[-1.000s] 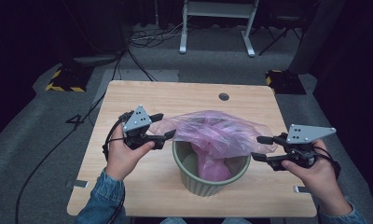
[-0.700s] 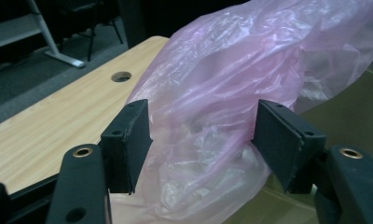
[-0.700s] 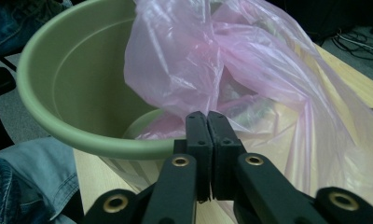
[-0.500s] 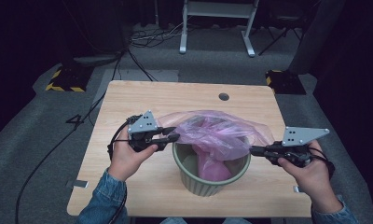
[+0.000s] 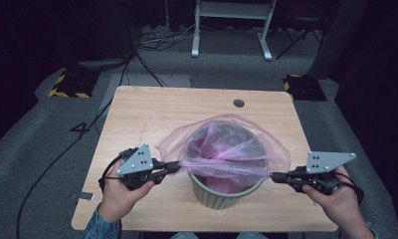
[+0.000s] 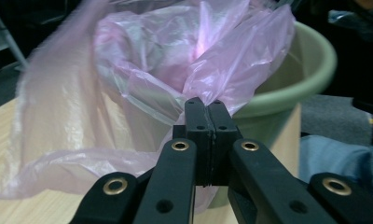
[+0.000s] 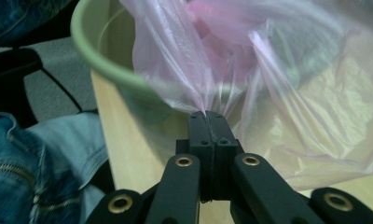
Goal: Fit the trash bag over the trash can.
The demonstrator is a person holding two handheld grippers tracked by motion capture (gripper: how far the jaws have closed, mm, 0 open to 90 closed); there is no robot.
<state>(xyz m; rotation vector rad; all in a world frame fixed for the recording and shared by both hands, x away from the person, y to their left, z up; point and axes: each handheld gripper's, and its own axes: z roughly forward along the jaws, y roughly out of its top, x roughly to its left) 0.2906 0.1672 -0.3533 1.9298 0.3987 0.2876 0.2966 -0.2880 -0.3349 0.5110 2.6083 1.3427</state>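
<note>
**Both fingers clamped on bag edge, mouth stretched over bin**

My left gripper (image 5: pixel 173 167): fingers (image 6: pixel 197 122) pressed together, having just closed, with a pinch of the pink bag (image 5: pixel 227 149) film caught between them. Clear in the left gripper view, where the film fans up and away from the tips toward upper centre. My right gripper (image 5: pixel 277 176): fingers (image 7: pixel 218 128) also squeezed flat, film trapped at the tips and fanning upward in the right gripper view.

Outward: in the high view the bag lies between the two grippers, lower centre of frame, mouth open and ballooned over the green bin (image 5: pixel 227 194). Left grip sits at the bag's left edge, right grip at its right edge, so the stretched axis runs left-right across the frame, from one gripper to the other. Bin stands on the worktop (image 5: pixel 152 114) near the bottom edge, directly under the bag, its rim just below the film. Part of the bag hangs down inside the bin.

Judgement: next move depends on both held edges sitting above and outside the rim; neither hand nearer, both roughly level with the bin's sides. Likely pull down over rim, both sides together.
</note>
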